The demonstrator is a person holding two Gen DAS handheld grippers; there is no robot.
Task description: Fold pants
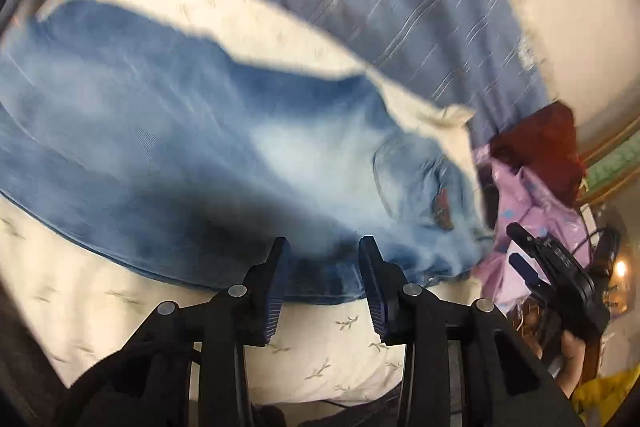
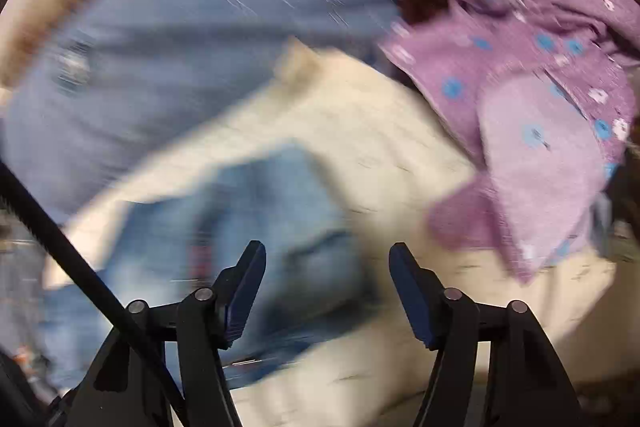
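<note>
Now both tongs, left [image 1: 324,247] and right [image 2: 326,253], apart, empty above jeans [image 1: 180,131].

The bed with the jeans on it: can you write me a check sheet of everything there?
Surface: cream leaf-print cover over a blue striped bedspread.
Job's things: blue jeans lie flat on the cover, back pocket showing.
Clutter: purple flowered garment and dark red cloth beside the jeans.
Grippers: left gripper open, nothing between its jaws; right gripper open wider, also holding nothing.
Cables: a black strap or cable crosses the right view.
Surroundings: pale wall; everything blurred.
</note>
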